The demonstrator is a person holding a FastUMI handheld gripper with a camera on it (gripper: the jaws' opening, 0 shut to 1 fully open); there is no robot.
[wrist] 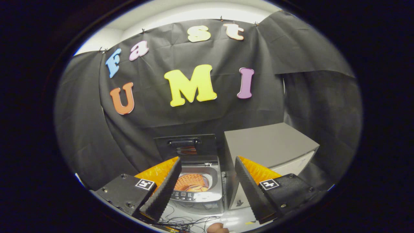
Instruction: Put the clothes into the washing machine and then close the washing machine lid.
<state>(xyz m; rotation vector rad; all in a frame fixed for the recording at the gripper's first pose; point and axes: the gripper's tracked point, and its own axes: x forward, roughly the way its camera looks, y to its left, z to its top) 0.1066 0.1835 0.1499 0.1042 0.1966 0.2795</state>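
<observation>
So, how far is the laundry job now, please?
Done: nothing certain; the washing machine has its lid raised, and something orange shows in the drum, unclear whether clothes. In hand: nothing; the gripper is open and empty before the machine. Left: loading clothes and closing the lid.

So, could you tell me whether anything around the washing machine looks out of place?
Loose thin wires lie tangled on the floor just in front of the washing machine, where they could snag. The lid stands open. The gripper is empty, its jaws spread apart.
</observation>
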